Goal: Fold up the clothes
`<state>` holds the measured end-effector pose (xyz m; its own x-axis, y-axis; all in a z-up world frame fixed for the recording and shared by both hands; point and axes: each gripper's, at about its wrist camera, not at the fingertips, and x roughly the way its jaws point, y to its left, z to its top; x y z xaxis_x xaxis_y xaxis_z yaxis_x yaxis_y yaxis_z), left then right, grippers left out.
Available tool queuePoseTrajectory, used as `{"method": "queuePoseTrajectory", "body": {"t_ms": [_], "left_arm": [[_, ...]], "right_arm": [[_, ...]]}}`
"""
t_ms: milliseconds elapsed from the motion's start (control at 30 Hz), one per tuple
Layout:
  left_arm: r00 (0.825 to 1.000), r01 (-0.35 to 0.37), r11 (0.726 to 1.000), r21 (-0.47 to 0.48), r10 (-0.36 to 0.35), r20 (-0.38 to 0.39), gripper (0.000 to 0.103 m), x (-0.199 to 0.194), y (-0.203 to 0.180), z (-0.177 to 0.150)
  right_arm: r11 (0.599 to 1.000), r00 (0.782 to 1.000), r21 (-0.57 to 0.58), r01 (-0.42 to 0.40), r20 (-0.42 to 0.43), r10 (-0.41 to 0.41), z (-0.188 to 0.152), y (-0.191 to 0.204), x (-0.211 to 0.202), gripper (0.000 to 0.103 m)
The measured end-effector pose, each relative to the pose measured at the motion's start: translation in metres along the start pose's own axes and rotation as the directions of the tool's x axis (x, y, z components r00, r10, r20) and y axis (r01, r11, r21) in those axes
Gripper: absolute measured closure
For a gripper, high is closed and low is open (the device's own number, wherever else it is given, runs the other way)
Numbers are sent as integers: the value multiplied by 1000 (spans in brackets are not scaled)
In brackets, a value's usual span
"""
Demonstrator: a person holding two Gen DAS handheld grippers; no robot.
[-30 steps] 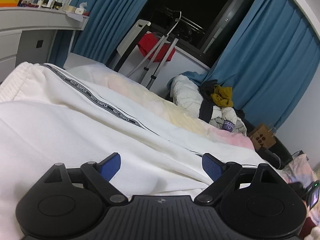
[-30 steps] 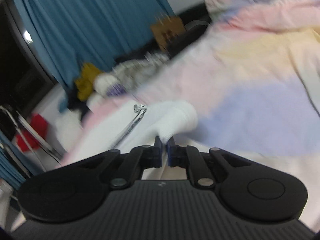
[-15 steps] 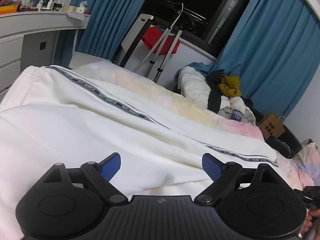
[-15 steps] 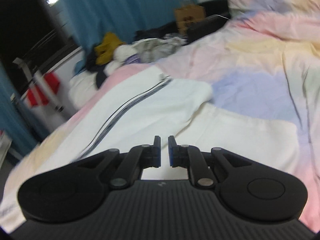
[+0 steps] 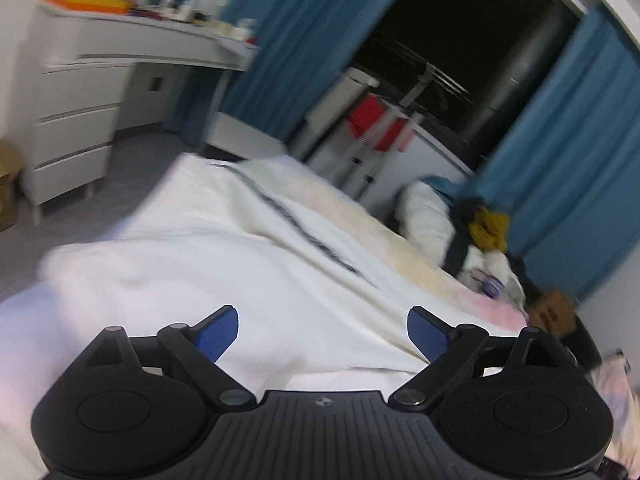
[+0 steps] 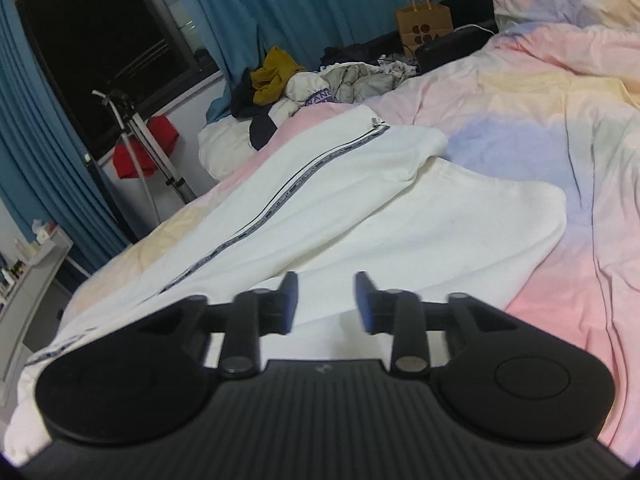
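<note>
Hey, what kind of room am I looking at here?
Most likely a bedroom at night: a bed with a pastel duvet, blue curtains beside a dark window, and a white chest of drawers. White trousers lie on the bed.

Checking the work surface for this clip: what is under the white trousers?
The white trousers lie spread on a pastel patchwork duvet, which shows pink, yellow and lilac around them. Anything beneath the duvet is covered. Both tongs are open above the fabric.
</note>
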<state>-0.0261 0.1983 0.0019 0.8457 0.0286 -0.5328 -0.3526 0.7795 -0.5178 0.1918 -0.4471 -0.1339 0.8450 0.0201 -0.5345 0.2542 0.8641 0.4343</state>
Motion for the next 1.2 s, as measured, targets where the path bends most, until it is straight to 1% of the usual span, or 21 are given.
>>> {"method": "queuePoseTrajectory", "body": {"t_ms": [100, 200, 267, 300, 333, 367, 467, 533, 567, 633, 700, 767, 800, 867, 900, 1000, 1100, 1200], "left_arm": [[999, -52, 995, -89, 51, -10, 9, -20, 27, 2], [993, -122, 976, -179, 119, -26, 7, -31, 57, 8], [987, -162, 960, -229, 157, -42, 6, -30, 74, 12], [986, -167, 951, -259, 155, -67, 5, -26, 83, 13], [986, -161, 942, -294, 138, -99, 5, -20, 91, 14], [987, -144, 935, -325, 110, -120, 5, -13, 98, 16], [988, -111, 919, -379, 62, -139, 8, 6, 112, 16], [991, -78, 896, -436, 21, -135, 11, 17, 121, 16], [991, -62, 883, -464, 0, -132, 12, 22, 126, 16], [993, -37, 858, -512, -28, -118, 21, 30, 136, 19], [993, -21, 846, -532, -44, -109, 23, 36, 141, 19], [993, -15, 838, -546, -53, -108, 31, 40, 144, 17], [992, -13, 833, -554, -59, -111, 35, 42, 145, 15], [991, 1, 823, -568, -78, -111, 39, 47, 146, 13], [990, 8, 819, -574, -87, -110, 40, 49, 147, 12], [989, 19, 824, -567, -99, -111, 40, 53, 144, 9], [987, 37, 821, -569, -119, -108, 40, 55, 143, 7], [986, 47, 810, -584, -132, -104, 40, 56, 145, 4]], "right_arm": [[999, 1000, 29, 25, -6, -25, 3, -8, 5, 65], [996, 1000, 79, 26, -3, -26, 3, -18, 6, 65], [993, 999, 116, 36, 2, -36, 4, -24, 6, 60], [990, 999, 132, 47, 7, -48, 4, -27, 6, 53], [987, 998, 150, 51, 14, -54, 4, -31, 5, 47], [984, 998, 169, 56, 21, -60, 5, -35, 4, 45], [965, 996, 256, 57, 45, -71, 10, -54, 0, 45], [946, 994, 320, 58, 67, -83, 14, -69, -4, 45], [932, 992, 356, 67, 80, -102, 16, -79, -7, 45], [897, 984, 434, 89, 98, -145, 19, -100, -14, 45], [849, 976, 517, 114, 102, -193, 19, -121, -19, 45], [801, 967, 581, 143, 90, -237, 19, -140, -19, 45], [785, 966, 601, 151, 77, -245, 17, -147, -16, 45], [766, 973, 623, 159, 33, -230, 16, -158, -2, 45], [765, 978, 625, 159, 7, -209, 16, -161, 8, 45], [765, 984, 620, 174, -71, -166, 15, -168, 43, 45], [745, 989, 652, 143, -74, -125, 14, -178, 73, 45], [722, 992, 681, 118, -58, -108, 6, -184, 93, 46]]}}
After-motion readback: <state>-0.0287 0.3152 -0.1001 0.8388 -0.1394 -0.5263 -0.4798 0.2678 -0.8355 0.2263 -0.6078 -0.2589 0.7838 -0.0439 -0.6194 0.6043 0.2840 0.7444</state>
